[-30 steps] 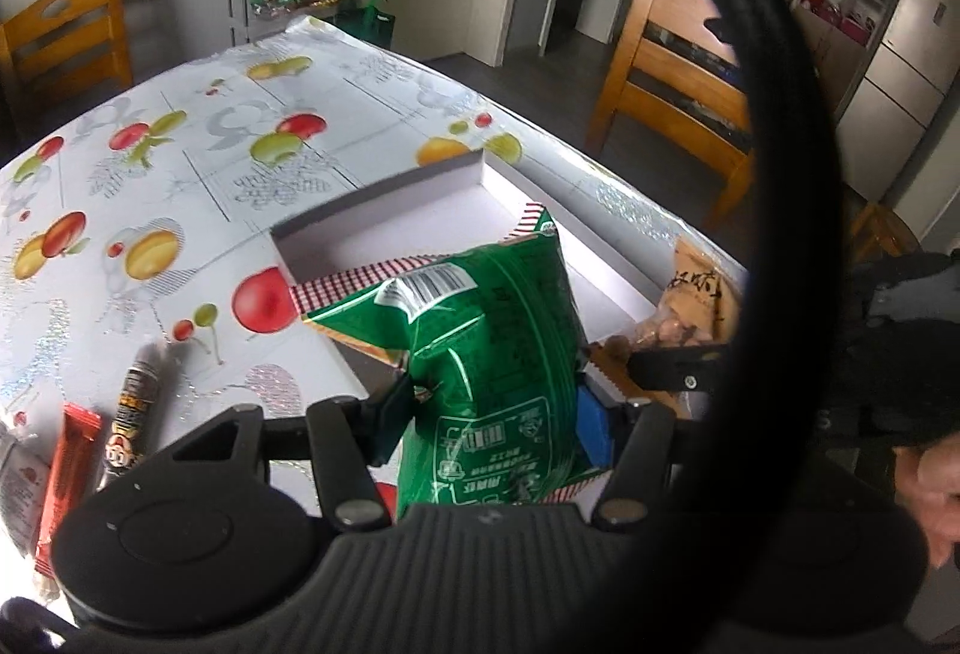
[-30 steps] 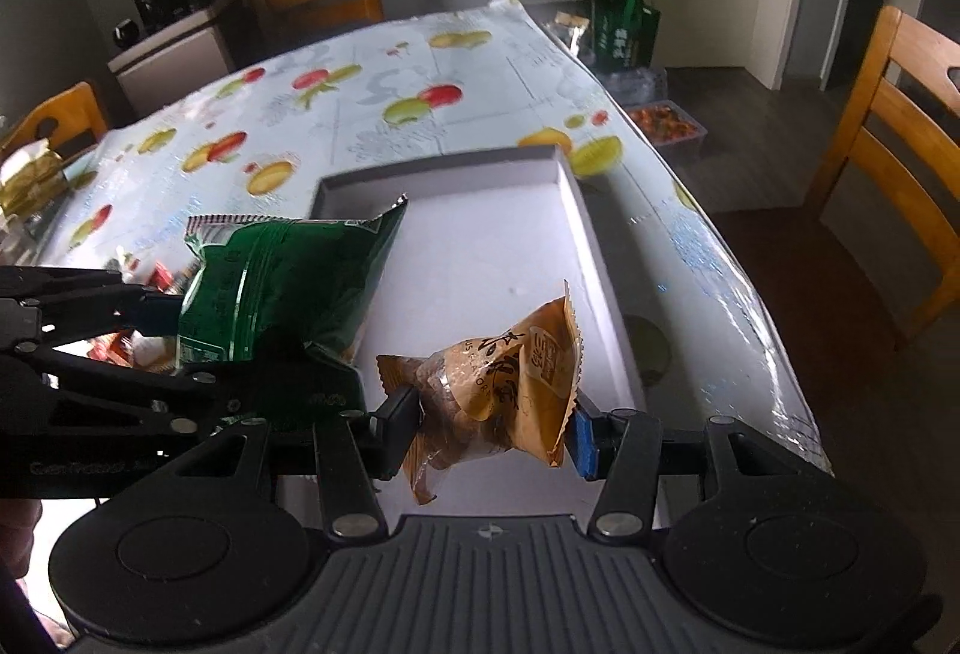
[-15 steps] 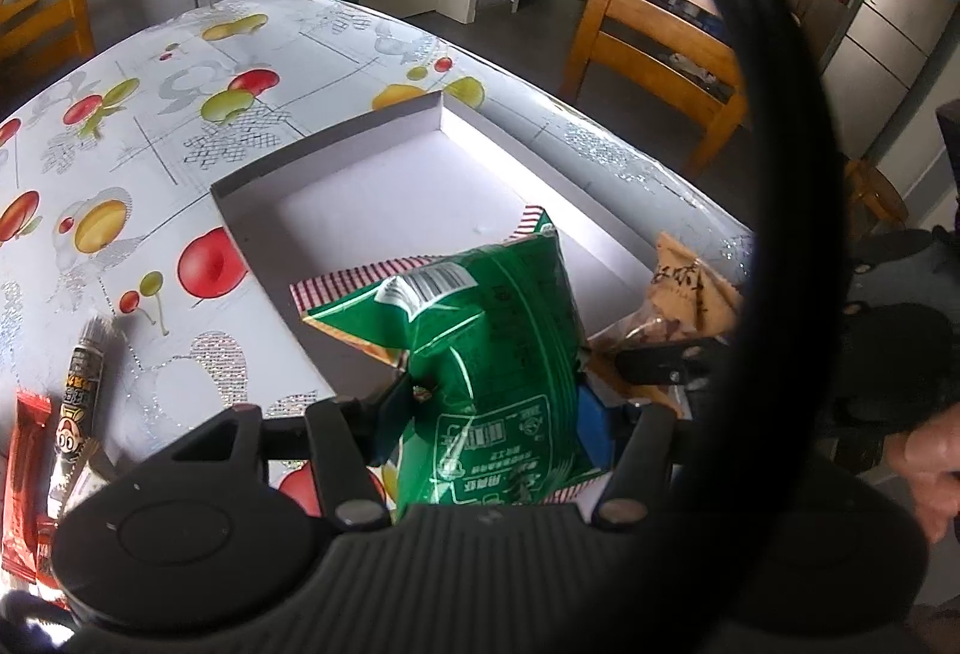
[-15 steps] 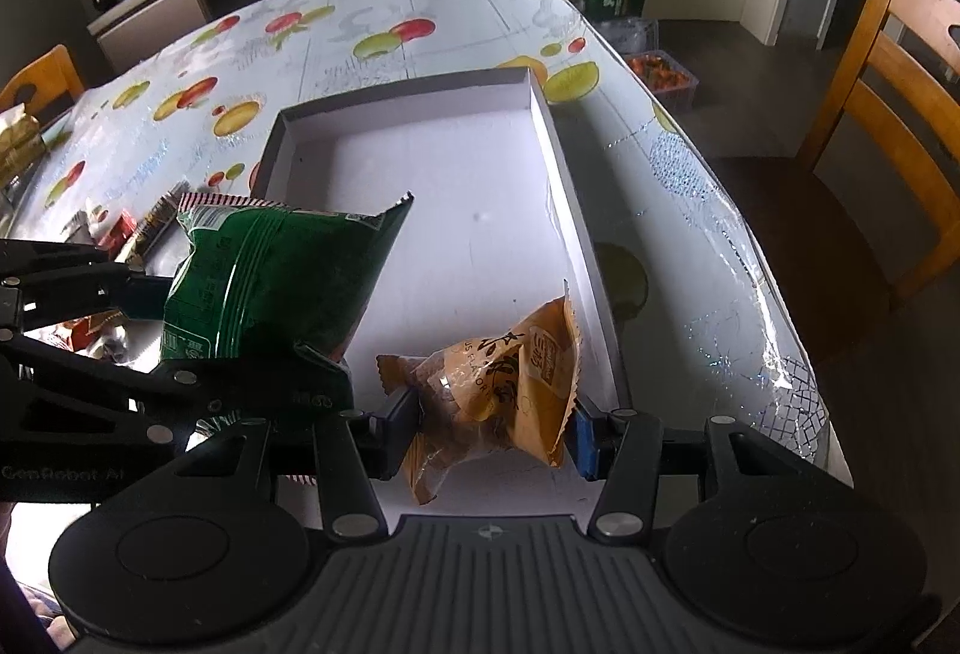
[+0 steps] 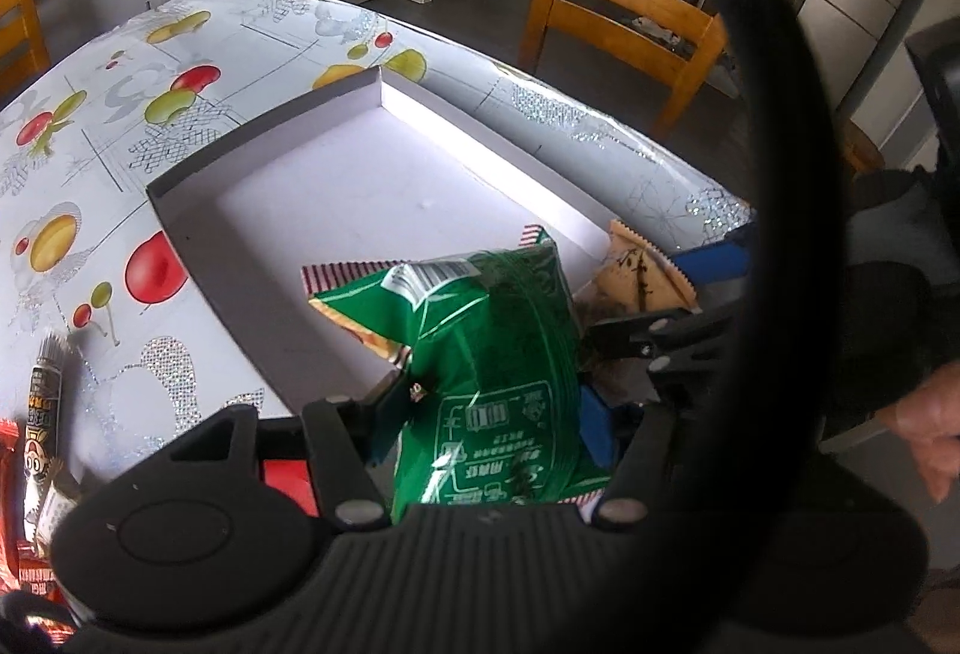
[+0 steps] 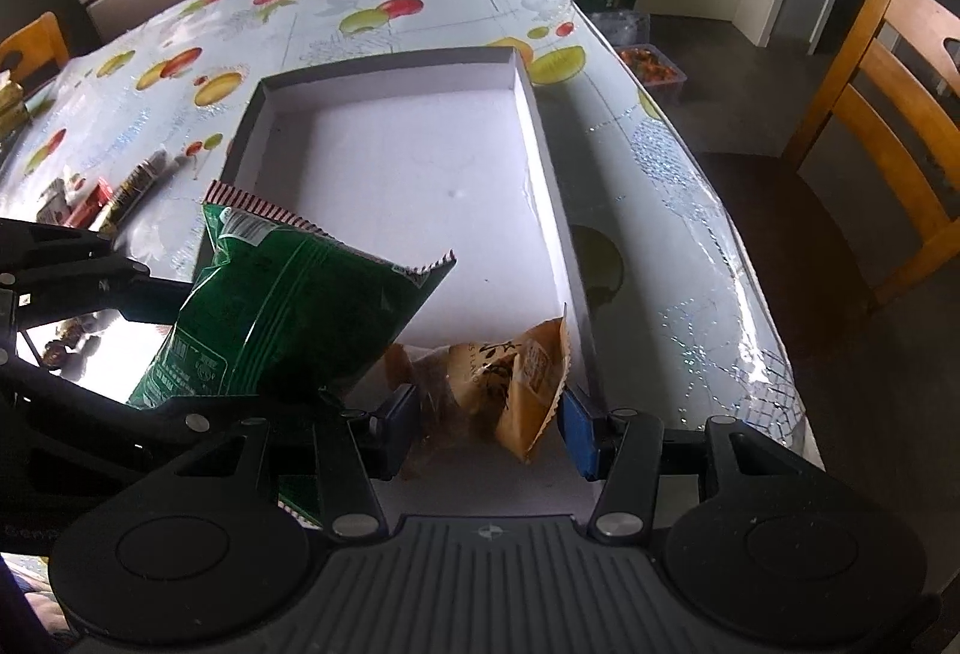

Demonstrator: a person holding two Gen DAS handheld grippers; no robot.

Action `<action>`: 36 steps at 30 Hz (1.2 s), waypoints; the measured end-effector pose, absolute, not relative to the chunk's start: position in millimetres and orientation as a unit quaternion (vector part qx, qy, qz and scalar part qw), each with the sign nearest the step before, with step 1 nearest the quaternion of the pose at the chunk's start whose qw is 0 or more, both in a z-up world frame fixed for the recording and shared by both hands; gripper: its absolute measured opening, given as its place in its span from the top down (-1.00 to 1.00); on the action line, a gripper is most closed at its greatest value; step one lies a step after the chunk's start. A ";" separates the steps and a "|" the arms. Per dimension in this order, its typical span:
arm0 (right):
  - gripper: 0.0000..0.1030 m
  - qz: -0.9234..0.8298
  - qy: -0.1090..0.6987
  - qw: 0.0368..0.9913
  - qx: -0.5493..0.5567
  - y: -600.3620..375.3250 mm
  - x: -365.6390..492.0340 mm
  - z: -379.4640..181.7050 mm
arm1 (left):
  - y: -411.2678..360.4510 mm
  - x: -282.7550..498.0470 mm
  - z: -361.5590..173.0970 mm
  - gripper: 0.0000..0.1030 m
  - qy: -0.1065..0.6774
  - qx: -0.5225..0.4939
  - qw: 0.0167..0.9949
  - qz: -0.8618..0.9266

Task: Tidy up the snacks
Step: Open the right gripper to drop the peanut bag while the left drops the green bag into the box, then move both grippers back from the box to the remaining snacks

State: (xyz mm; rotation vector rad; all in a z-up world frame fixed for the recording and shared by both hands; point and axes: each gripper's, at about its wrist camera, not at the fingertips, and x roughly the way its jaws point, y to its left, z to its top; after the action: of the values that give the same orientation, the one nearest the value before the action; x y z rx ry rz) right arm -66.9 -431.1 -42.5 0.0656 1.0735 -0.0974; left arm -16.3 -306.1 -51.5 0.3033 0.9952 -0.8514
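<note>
1. I take the white tray on the desk as my landmark; its floor is bare at the far end.
2. My left hand-held gripper has the green snack bag between its jaws, which are opening; the bag hangs over the tray's near left part.
3. My right hand-held gripper is clamped on the orange snack packet, at the tray's near right corner, beside its right wall.
4. Several small wrapped snacks lie on the desk left of the tray.
</note>
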 end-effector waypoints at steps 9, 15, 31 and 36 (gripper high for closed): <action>-0.06 -0.057 0.495 0.866 0.027 -434.8 -66.9 -34.0 | -306.0 -13.7 -53.8 -0.44 0.464 0.127 0.779 -0.403; -0.09 -0.070 0.461 0.884 0.030 -436.2 -61.6 -15.9 | -301.2 -19.8 -38.9 -0.59 0.430 0.126 0.794 -0.410; -0.21 -0.009 0.424 0.905 0.020 -386.5 -31.8 11.3 | -234.6 -8.8 -19.8 -0.59 0.424 0.082 0.842 -0.324; -0.23 0.024 0.428 0.904 0.009 -358.1 -21.5 10.2 | -202.9 -6.6 -17.8 -0.59 0.427 0.065 0.855 -0.286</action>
State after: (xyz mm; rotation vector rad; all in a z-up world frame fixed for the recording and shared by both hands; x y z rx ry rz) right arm -21.5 -358.1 10.2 0.0176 0.8839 0.0495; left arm -6.6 -202.9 -17.8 0.1360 0.8985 -0.6020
